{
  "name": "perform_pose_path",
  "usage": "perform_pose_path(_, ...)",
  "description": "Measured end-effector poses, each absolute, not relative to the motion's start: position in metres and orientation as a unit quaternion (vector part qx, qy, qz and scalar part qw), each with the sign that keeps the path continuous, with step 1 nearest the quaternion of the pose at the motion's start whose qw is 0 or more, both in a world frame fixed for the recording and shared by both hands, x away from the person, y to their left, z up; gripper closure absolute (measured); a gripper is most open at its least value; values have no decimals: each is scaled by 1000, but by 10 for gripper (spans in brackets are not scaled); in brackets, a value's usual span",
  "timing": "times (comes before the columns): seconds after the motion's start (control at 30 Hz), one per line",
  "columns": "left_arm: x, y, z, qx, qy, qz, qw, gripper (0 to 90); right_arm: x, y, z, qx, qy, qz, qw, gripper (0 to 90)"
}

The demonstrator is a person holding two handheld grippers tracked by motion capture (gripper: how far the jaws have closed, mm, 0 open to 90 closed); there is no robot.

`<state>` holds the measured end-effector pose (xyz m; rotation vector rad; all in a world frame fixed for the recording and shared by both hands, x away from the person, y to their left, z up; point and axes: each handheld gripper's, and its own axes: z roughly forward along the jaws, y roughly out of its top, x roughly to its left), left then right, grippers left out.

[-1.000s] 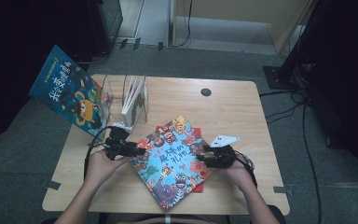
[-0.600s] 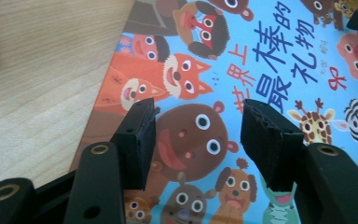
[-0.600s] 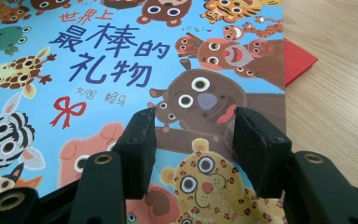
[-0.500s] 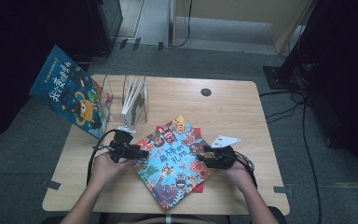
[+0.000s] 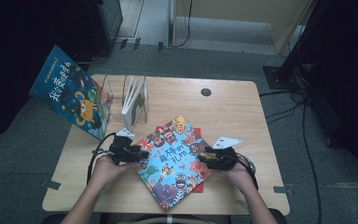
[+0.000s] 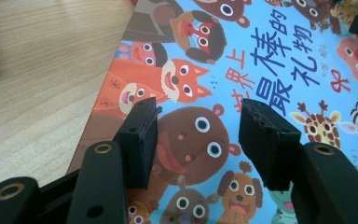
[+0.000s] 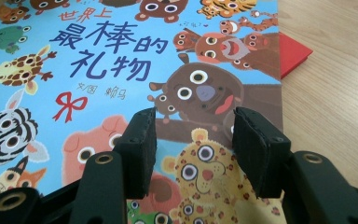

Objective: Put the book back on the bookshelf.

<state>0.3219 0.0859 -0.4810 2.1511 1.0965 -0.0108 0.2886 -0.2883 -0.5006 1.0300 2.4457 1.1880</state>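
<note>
left gripper (image 5: 137,154) has edged over the picture book (image 5: 173,161), fingers closing, parted.

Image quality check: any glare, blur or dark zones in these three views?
High view: soft and low-detail, surroundings nearly black, table evenly lit, no glare. Left gripper view: picture book cover sharp, jaws in the foreground slightly soft. Right gripper view: cover crisp, wood at right bright but not blown out.

Left gripper (image 6: 198,135) fingers (image 6: 140,140) apart, just closing, over picture book (image 6: 261,70) on table (image 6: 37,70).
</note>
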Motion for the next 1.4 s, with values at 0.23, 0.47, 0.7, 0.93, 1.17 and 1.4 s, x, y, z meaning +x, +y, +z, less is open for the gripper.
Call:
perform_pose_path(0.23, 327, 89, -478, 837, 427, -8, 343, 537, 283, -293, -501, 356, 833, 407, 118, 511)
perform_pose_path(0.47, 336, 96, -471, 847, 416, -16, 329, 604, 273, -300, -502, 362, 828, 411, 120, 503)
perform_pose_path(0.7, 345, 113, -466, 846, 413, -13, 338, 618, 264, -307, -502, 378, 819, 415, 120, 543)
perform_pose_path(0.93, 352, 125, -470, 841, 418, -15, 343, 614, 254, -315, -502, 386, 815, 417, 118, 626)
perform_pose_path(1.17, 359, 132, -471, 835, 433, -13, 341, 600, 248, -322, -502, 396, 812, 416, 106, 853)
perform_pose_path(1.4, 364, 142, -470, 829, 443, -29, 341, 726, 242, -324, -500, 395, 818, 405, 103, 900)
